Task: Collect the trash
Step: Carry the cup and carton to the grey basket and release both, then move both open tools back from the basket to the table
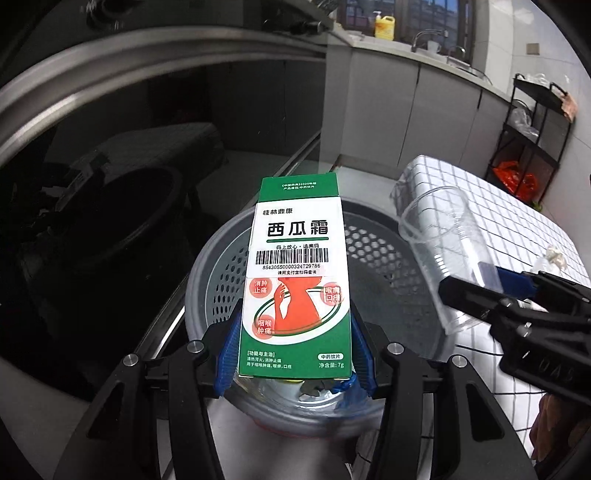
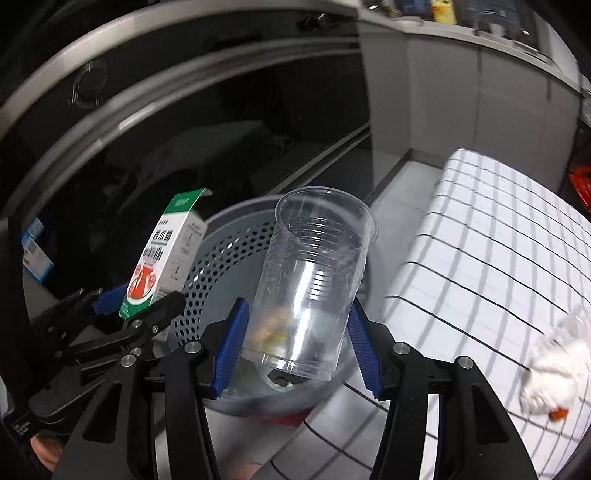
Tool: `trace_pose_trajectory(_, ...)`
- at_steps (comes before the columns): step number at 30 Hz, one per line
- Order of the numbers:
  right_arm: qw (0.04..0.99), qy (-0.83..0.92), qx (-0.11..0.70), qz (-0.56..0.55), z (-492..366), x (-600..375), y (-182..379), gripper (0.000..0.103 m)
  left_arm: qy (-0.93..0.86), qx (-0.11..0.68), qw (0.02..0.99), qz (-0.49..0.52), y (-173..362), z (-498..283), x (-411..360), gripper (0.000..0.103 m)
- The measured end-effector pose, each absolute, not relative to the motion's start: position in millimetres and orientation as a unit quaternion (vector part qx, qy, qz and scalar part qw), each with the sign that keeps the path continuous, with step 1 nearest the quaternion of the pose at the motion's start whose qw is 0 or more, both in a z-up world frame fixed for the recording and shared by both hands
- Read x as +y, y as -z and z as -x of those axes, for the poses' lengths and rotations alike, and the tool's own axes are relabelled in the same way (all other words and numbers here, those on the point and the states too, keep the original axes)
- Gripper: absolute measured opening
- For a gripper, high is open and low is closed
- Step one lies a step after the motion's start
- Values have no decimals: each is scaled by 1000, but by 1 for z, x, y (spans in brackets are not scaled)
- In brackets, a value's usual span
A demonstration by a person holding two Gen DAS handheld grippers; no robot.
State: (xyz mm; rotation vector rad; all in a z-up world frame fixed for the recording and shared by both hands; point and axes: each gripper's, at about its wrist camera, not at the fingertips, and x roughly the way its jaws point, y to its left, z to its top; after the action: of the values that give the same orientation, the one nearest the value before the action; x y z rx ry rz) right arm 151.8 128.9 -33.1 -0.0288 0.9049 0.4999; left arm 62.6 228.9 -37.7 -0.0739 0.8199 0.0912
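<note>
Left gripper [image 1: 295,354]: clamped on green-and-white medicine box [image 1: 295,280], lower edge hidden between blue pads. Right gripper [image 2: 297,350]: grasping clear plastic cup [image 2: 314,280], blurred residue at base. Both items held above grey perforated bin [image 1: 388,266], its bottom obscured. Beyond: checked tablecloth [image 2: 480,236], crumpled white tissue [image 2: 557,373], partly cut off.

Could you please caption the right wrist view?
Right gripper holds a clear plastic cup above the perforated grey bin.

We see daylight from the window [image 1: 424,14] at upper right; left halves stay dim; fisheye edges bend; the right view shows motion blur.
</note>
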Motion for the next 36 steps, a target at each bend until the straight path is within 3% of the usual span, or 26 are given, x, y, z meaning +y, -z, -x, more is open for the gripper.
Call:
trace_pose_trajectory(9,856,-242,457,9,-176,146,57,53,-50,418,906,54,60,-85,240,50)
trace_pose_trajectory(13,858,-240,455,2,-180,144,58,60,-53,418,905,54,62,-85,242,51)
trace_pose_trajectory(16,861,-238,450,-5,-178,140,54,66,-53,420,904,58,64,-82,248,56)
trace_pose_trajectory(36,889,-201,412,-16,-129,98,29,66,-58,388,919,48,27,-55,229,76)
